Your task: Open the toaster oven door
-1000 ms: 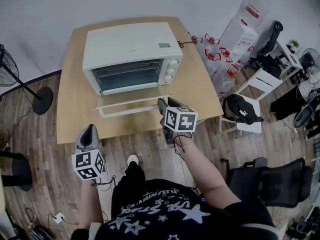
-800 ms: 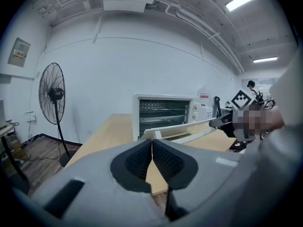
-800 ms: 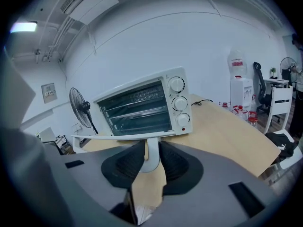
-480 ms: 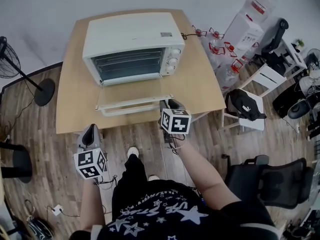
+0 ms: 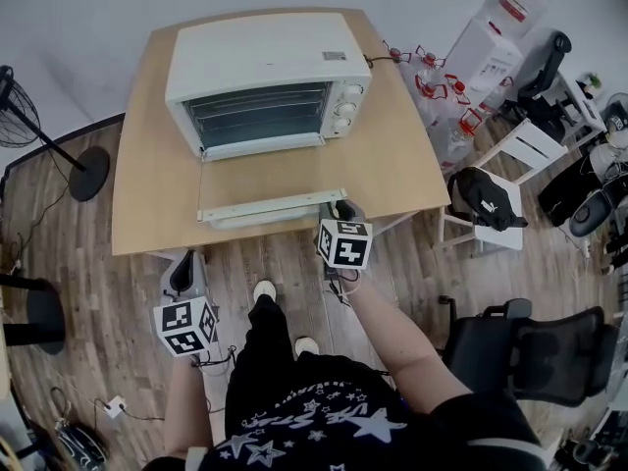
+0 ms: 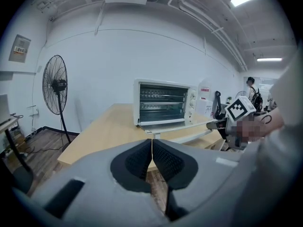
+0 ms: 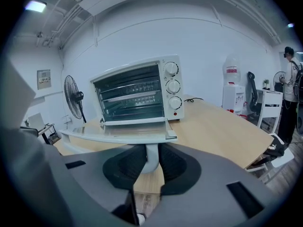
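Fingers of the right gripper (image 5: pixel 340 208), having just been closing, clamped the handle (image 7: pixel 150 151) of the toaster oven door (image 5: pixel 260 180), seemingly fully lowered; those of the left gripper (image 6: pixel 151 148) were pressed together.

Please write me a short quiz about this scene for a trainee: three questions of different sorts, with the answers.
1. Choose one. The toaster oven stands on: A the floor, B the wooden table, C a chair.
2. Which part of the open door does the right gripper clamp?
3. True or false: the left gripper is open.

Key
1. B.
2. The handle. The jaws have just been closing, and the handle is between them.
3. False. Its jaws are together, with nothing between them.
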